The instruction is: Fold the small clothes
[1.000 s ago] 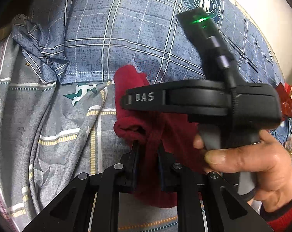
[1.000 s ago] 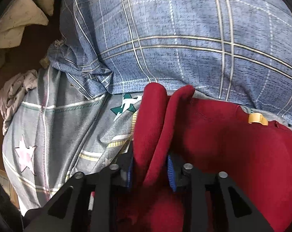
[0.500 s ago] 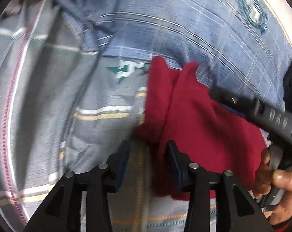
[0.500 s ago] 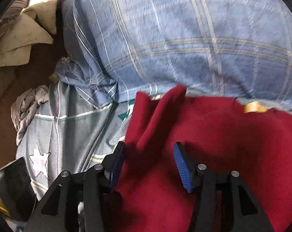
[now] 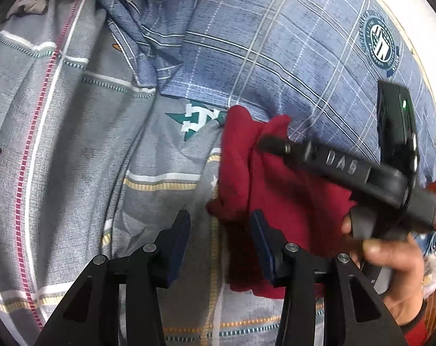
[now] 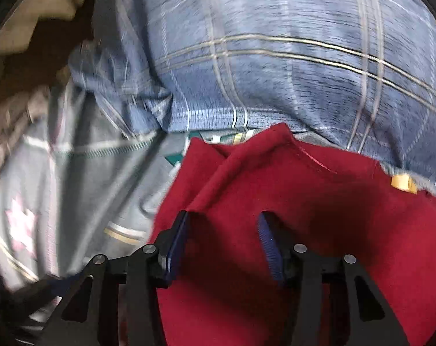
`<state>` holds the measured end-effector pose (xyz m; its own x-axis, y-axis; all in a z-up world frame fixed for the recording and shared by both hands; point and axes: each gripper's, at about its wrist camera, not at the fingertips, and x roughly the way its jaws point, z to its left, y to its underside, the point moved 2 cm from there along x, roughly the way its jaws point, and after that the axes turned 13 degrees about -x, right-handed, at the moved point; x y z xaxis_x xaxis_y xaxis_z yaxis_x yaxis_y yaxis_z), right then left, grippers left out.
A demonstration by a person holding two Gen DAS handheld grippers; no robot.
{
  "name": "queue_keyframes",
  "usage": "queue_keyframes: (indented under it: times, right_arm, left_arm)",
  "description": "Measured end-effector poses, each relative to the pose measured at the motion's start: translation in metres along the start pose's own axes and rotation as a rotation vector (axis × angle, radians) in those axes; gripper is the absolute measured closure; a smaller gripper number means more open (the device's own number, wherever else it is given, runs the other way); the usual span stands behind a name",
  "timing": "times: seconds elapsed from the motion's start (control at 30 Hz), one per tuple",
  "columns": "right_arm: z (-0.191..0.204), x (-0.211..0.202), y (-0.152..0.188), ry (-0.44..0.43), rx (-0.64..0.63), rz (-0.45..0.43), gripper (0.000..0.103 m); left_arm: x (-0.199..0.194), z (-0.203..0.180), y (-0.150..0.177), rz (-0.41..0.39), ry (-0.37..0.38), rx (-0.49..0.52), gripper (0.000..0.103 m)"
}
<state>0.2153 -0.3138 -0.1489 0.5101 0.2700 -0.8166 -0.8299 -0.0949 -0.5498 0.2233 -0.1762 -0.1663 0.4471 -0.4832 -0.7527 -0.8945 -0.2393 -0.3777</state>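
Observation:
A small dark red garment (image 5: 278, 199) lies loosely folded on the grey patterned sheet (image 5: 73, 144), its far edge against a blue plaid cover. My left gripper (image 5: 220, 230) is open at the garment's near left corner; only the cloth's edge reaches in by the right pad (image 5: 259, 236). In the left wrist view the right gripper's black body (image 5: 347, 170) hangs over the red cloth, held by a hand (image 5: 391, 271). In the right wrist view my right gripper (image 6: 223, 230) hovers over the garment (image 6: 318, 201), jaws opening, cloth slack below and free of the pads.
The blue plaid cover (image 5: 275, 52) with a round crest (image 5: 381, 40) fills the far side. A small yellow tag (image 6: 402, 183) sits at the garment's far right edge. Crumpled pale cloths (image 6: 30, 14) lie beyond the sheet at the upper left.
Both grippers were shut on an upright red fold; both have opened and let it go. The fold has sunk flatter. The left gripper has shifted towards the garment's left edge.

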Motion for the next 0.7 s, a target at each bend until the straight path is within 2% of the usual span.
queue_keyframes:
  times: [0.07,0.13,0.2,0.27,0.3,0.33,0.37,0.4,0.47,0.53,0.63,0.67,0.7]
  right_arm:
    - [0.001,-0.003,-0.005,0.002,0.002,-0.010,0.031]
    - [0.017,0.005,-0.009,0.008,-0.034,0.019,0.029]
    - [0.040,0.027,-0.007,0.014,-0.075,0.085,0.027]
    - [0.052,0.040,-0.005,0.083,-0.121,0.097,0.026]
    - [0.057,0.040,-0.005,0.130,-0.154,0.071,0.030]
    - [0.057,0.037,-0.004,0.139,-0.150,0.063,0.050]
    - [0.054,0.032,-0.001,0.112,-0.124,0.052,0.073]
    - [0.049,0.024,0.004,0.083,-0.096,0.039,0.079]
    - [0.024,0.007,0.008,0.028,-0.027,-0.003,0.086]
    - [-0.001,-0.010,0.012,-0.023,0.040,-0.043,0.088]
    - [-0.020,-0.023,0.017,-0.045,0.068,-0.061,0.088]
    - [-0.023,-0.022,0.018,-0.049,0.072,-0.058,0.088]
    - [-0.025,-0.020,0.019,-0.057,0.077,-0.053,0.088]
  left_arm:
    - [-0.002,0.001,0.000,0.005,-0.014,0.019,0.059]
    - [-0.002,-0.001,0.002,0.003,-0.031,0.034,0.059]
    - [0.000,-0.002,0.002,0.008,-0.030,0.042,0.056]
    - [0.005,-0.006,0.003,0.014,-0.024,0.052,0.052]
    - [0.005,-0.008,0.004,0.016,-0.018,0.056,0.047]
    - [0.006,-0.010,0.004,0.015,-0.010,0.060,0.045]
    - [0.006,-0.011,0.004,0.013,0.001,0.065,0.038]
    - [0.006,-0.013,0.005,0.013,0.017,0.068,0.032]
    - [0.007,-0.017,0.007,0.018,0.051,0.070,0.029]
    - [0.011,-0.020,0.009,0.032,0.075,0.072,0.028]
    - [0.025,-0.021,0.009,0.044,0.056,0.070,0.031]
    - [0.029,-0.022,0.008,0.045,0.055,0.071,0.035]
    - [0.032,-0.024,0.007,0.047,0.062,0.075,0.053]
